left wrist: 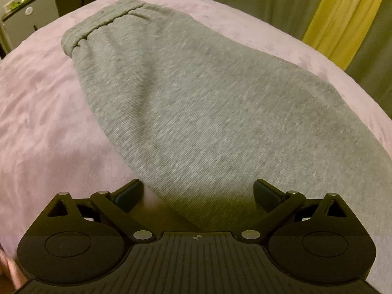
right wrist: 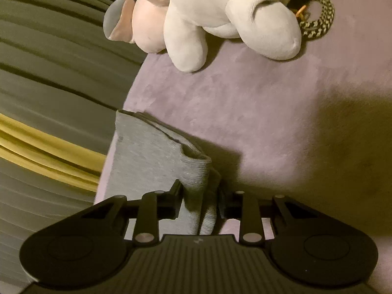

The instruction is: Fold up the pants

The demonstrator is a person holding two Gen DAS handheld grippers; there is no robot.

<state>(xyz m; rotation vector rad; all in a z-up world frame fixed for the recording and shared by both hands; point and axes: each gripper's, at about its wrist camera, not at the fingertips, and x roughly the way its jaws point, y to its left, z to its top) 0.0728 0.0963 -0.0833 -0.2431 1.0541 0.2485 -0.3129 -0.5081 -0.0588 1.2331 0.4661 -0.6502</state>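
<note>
On the pink blanket (left wrist: 36,112): grey sweatpants (left wrist: 196,112), laid lengthwise, elastic waistband (left wrist: 103,22) at the far left, legs running toward the near right. Left gripper (left wrist: 198,193): jaws wide apart over the near part of the fabric, holding nothing. Right gripper (right wrist: 201,199): jaws clamped on a bunched fold at the cuff end of the sweatpants (right wrist: 152,156); white plush toy (right wrist: 220,12) and braided cord (right wrist: 318,19) lie at the far side, grey curtain (right wrist: 49,61) at left.
</note>
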